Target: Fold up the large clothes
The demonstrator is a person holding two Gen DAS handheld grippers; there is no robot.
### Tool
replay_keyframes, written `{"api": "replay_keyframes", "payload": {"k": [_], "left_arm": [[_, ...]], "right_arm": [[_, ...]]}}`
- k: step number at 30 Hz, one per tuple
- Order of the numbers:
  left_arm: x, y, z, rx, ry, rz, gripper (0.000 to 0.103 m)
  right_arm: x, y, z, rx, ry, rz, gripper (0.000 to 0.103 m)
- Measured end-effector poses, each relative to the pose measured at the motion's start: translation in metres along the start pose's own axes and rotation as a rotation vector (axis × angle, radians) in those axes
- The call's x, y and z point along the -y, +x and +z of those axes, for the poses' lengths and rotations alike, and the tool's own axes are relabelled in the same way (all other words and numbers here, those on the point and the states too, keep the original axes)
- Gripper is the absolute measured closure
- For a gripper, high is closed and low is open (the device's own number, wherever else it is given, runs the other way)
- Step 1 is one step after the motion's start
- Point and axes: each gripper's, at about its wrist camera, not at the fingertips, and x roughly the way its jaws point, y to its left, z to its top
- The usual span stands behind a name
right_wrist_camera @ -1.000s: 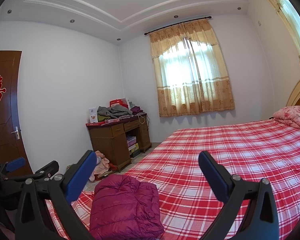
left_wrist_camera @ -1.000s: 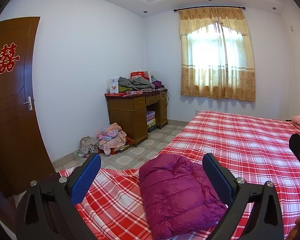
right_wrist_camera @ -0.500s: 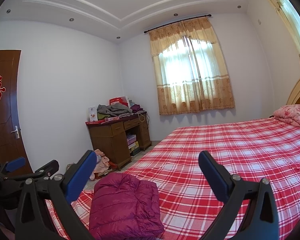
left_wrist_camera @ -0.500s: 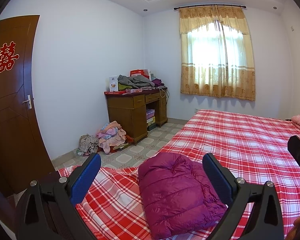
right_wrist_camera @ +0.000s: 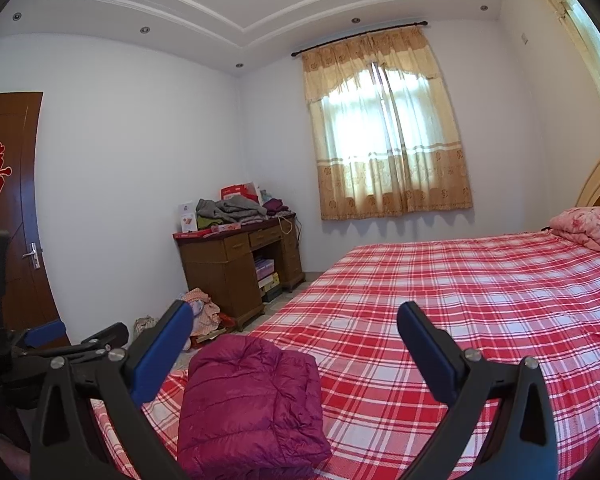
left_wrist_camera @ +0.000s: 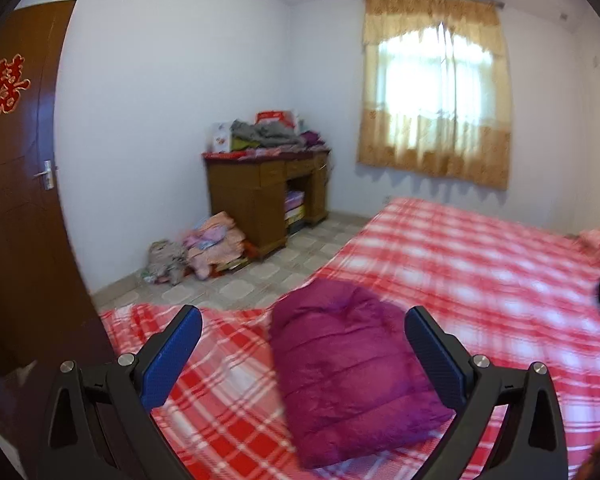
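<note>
A magenta puffer jacket (left_wrist_camera: 352, 376) lies folded into a compact rectangle on the red plaid bed (left_wrist_camera: 480, 280), near its foot corner. It also shows in the right wrist view (right_wrist_camera: 252, 404) on the bed (right_wrist_camera: 460, 300). My left gripper (left_wrist_camera: 302, 328) is open and empty, held above the jacket, which shows between its blue pads. My right gripper (right_wrist_camera: 294, 324) is open and empty, above and to the right of the jacket. The left gripper also shows at the left edge of the right wrist view (right_wrist_camera: 72, 336).
A wooden desk (right_wrist_camera: 236, 264) piled with clothes stands against the far wall by the curtained window (right_wrist_camera: 384, 132). Heaps of clothes (left_wrist_camera: 204, 248) lie on the tiled floor beside it. A brown door (left_wrist_camera: 16, 184) is at left. A pink pillow (right_wrist_camera: 584, 228) lies at the bed's head.
The left wrist view has tilted downward and blurred, so the jacket sits higher between its pads. The right gripper has barely moved. Both stay open.
</note>
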Motion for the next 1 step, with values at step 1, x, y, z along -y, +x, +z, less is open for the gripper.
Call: {"api": "replay_keyframes", "payload": {"k": [1], "left_arm": [[-0.0012,0.0064,-0.0016,-0.017,0.015,0.016,0.001]], "right_arm": [[0.0013,0.0006,-0.0005,-0.005,0.002,-0.002,0.0]]}}
